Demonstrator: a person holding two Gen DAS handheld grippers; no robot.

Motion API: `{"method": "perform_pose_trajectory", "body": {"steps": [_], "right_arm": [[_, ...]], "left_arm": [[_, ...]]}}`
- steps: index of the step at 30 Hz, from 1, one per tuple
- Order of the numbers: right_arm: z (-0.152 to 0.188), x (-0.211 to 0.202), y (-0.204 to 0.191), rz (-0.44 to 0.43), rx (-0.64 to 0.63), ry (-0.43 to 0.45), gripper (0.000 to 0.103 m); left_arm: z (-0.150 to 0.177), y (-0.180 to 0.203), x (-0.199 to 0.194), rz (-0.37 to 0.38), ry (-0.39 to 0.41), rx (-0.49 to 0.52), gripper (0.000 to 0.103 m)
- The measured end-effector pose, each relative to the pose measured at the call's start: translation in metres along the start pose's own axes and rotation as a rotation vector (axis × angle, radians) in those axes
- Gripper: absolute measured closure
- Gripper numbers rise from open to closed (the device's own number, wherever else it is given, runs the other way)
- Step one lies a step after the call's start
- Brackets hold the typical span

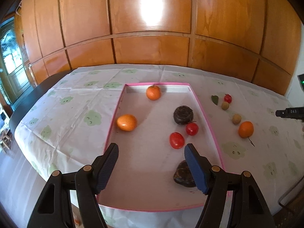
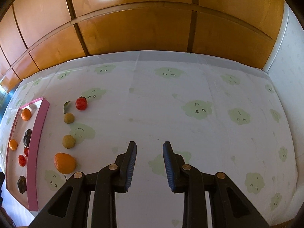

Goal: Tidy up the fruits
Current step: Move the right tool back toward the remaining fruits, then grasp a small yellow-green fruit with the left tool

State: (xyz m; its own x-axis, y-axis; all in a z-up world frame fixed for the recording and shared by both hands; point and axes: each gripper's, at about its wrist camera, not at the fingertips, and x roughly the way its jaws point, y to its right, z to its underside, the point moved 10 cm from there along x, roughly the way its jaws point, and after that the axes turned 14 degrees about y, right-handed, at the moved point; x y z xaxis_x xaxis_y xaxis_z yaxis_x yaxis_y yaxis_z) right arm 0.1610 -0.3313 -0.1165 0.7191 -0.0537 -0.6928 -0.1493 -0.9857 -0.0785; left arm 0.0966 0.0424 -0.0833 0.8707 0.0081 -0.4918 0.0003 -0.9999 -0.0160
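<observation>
From my left wrist view, the left gripper (image 1: 151,152) hangs over the near half of the pink-rimmed tray (image 1: 207,117) with its jaws spread fairly wide and nothing between the blue pads; I have hold of nothing on that side. The right-hand finger (image 1: 195,169) stands in front of a dark fruit (image 1: 181,174) lying in the tray's near right corner, and I cannot tell whether it touches it. Further in, the tray holds two red tomatoes (image 1: 177,140), one just beyond the other, a second dark round fruit (image 1: 183,114) just behind them, an orange (image 1: 127,122) close to the left wall and a smaller orange one (image 1: 153,92) up against the far wall. From my right wrist view, the right gripper (image 2: 149,149) is over bare tablecloth (image 2: 190,87) printed with green clouds, well to the right of the tray. A gap shows between its pads, but it is about as narrow as these jaws get, so I read it as closed, and it grips nothing. To its left, on the cloth outside the tray, lies a loose line of fruit: a large orange (image 2: 65,163) nearest the gripper, then two small yellowish-green round fruits (image 2: 68,141), a green leaf (image 2: 66,106) and a red tomato (image 2: 81,104) farthest away. None of them touches the gripper.
</observation>
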Motion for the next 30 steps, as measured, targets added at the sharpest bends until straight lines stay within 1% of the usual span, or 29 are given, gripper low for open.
{"method": "perform_pose_trajectory", "body": {"steps": [10, 13, 16, 21, 25, 28, 30], "right_arm": [[0.000, 0.000, 0.001, 0.005, 0.003, -0.002, 0.074], [-0.001, 0.000, 0.001, 0.003, 0.003, -0.001, 0.074], [-0.001, -0.001, 0.000, 0.000, 0.001, 0.001, 0.074], [-0.003, -0.003, -0.002, -0.010, -0.003, 0.006, 0.073], [-0.006, -0.007, -0.005, -0.020, -0.002, 0.017, 0.073], [-0.008, -0.007, -0.006, -0.026, 0.001, 0.019, 0.073], [-0.008, -0.006, -0.007, -0.029, 0.000, 0.018, 0.073]], "left_arm": [[-0.007, 0.032, 0.002, 0.063, -0.006, 0.051, 0.031], [-0.013, 0.049, 0.002, 0.100, -0.002, 0.062, 0.031], [-0.019, 0.071, 0.003, 0.155, -0.003, 0.074, 0.031], [-0.025, 0.119, 0.012, 0.272, -0.039, 0.092, 0.031], [-0.021, 0.153, 0.026, 0.343, -0.091, 0.082, 0.031], [-0.016, 0.174, 0.039, 0.379, -0.126, 0.077, 0.031], [-0.012, 0.184, 0.049, 0.385, -0.145, 0.084, 0.031]]}}
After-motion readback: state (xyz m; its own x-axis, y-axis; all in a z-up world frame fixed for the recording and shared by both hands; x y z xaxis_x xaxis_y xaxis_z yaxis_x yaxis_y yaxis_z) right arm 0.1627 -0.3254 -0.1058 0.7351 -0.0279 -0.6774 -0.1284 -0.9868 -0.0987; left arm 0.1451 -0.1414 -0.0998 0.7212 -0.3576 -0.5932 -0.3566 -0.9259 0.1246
